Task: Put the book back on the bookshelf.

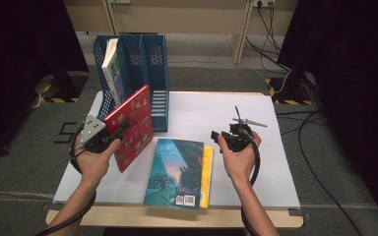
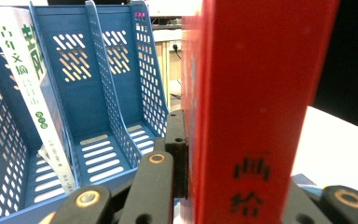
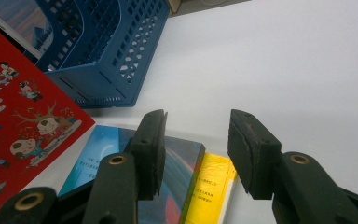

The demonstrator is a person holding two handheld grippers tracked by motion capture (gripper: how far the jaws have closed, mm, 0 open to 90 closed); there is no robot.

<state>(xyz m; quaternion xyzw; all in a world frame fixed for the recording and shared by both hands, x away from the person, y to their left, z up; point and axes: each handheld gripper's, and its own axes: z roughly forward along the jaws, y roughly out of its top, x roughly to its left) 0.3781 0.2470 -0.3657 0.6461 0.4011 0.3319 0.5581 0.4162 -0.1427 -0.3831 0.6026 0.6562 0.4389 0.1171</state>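
My left gripper (image 1: pixel 120 129) is shut on a red book (image 1: pixel 133 125), held upright and tilted above the white table, just in front of the blue file rack (image 1: pixel 150 73). In the left gripper view the red book's spine (image 2: pixel 251 107) stands between the jaws, facing the blue rack's (image 2: pixel 98 98) empty slots. A white and green book (image 1: pixel 112 66) leans in the rack's left slot, also seen as the white book (image 2: pixel 25 88). My right gripper (image 1: pixel 225 135) is open over the table, its jaws empty (image 3: pixel 196 149), above a blue-covered book (image 3: pixel 172 186) and a yellow book (image 3: pixel 212 189).
The blue-covered book (image 1: pixel 174 172) lies flat on the yellow book (image 1: pixel 206 174) near the table's (image 1: pixel 275 167) front edge. Cables run over the floor at the right. Dark curtains hang on both sides.
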